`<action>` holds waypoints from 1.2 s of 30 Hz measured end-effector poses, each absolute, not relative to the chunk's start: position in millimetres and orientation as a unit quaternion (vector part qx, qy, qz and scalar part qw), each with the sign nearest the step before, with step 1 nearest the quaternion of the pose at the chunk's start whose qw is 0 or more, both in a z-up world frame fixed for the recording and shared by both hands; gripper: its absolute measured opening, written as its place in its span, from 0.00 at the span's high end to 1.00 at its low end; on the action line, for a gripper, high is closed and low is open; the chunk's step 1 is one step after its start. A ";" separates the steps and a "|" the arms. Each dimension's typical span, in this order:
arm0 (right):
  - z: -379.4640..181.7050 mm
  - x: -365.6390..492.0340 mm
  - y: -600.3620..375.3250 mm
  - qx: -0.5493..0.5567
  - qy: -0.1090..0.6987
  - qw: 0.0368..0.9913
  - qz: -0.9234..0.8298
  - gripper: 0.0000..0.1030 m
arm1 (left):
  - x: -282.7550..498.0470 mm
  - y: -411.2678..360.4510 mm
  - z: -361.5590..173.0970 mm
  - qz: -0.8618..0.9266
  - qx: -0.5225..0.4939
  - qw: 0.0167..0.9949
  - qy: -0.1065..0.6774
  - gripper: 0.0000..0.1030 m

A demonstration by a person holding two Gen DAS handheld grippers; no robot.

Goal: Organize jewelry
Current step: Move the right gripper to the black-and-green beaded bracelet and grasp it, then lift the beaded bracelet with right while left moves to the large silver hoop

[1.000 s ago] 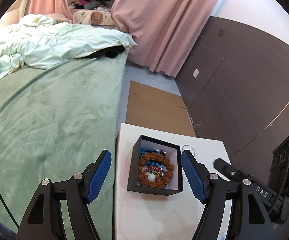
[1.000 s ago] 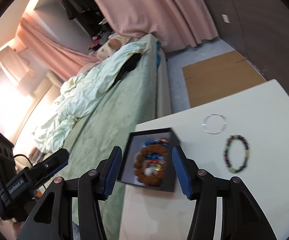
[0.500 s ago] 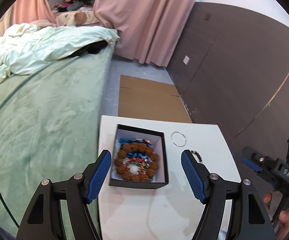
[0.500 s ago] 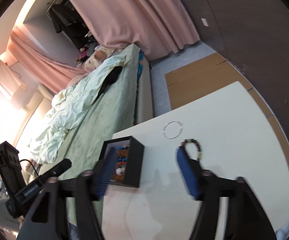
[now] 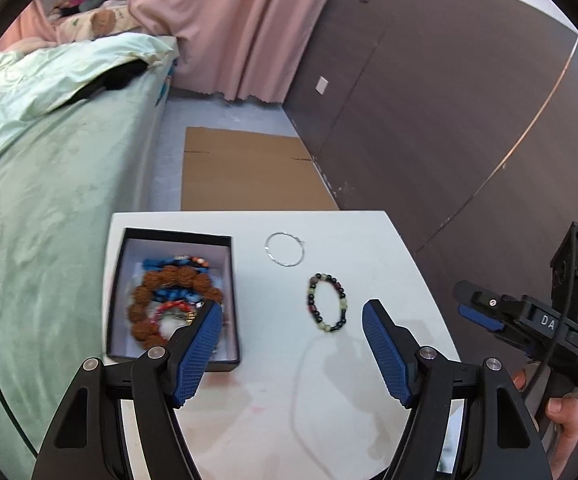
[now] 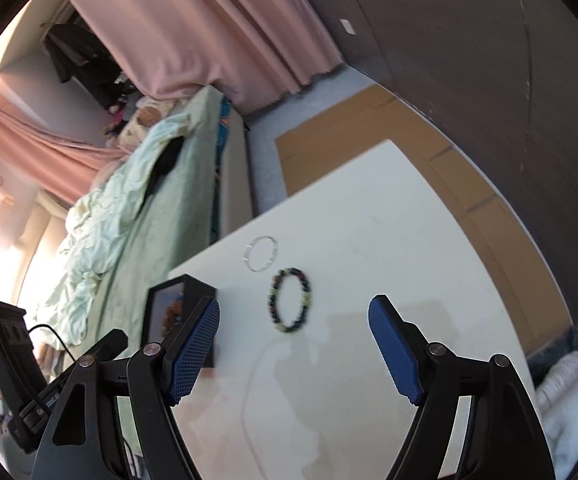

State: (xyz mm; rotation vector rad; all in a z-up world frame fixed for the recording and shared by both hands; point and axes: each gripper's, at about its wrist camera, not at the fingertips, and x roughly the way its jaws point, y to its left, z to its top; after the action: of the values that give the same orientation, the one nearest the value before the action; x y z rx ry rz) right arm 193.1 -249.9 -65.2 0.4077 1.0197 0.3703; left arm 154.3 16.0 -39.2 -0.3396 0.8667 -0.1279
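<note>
Grippers shifted from black box [image 5: 175, 294] toward beaded bracelet [image 5: 327, 303].
Right gripper [image 6: 295, 354] has just been opening, now wide, empty; left gripper [image 5: 293, 354] equally wide, empty.

Home bedroom, unmade bed [image 5: 49, 160] with green bedding, pink curtains [image 5: 229, 28], possibly clothes hanging [image 6: 69, 52] behind

open black box [image 5: 231, 304] stuffed with chunky bracelets, dark-and-green bead bracelet [image 5: 327, 303] flat beside it, thin silver hoop [image 5: 285, 249] just behind
</note>
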 end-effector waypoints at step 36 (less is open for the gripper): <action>-143.5 266.7 -153.7 0.016 0.575 0.805 0.146 0.78 | 209.3 61.5 -55.1 -0.026 -0.208 0.871 0.445 0.39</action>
State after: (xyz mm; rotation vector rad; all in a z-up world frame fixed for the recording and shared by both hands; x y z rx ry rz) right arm 266.7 -153.7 -143.5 0.0350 1.2308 0.3135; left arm 209.3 61.5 -55.1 -0.4352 0.9295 -0.0543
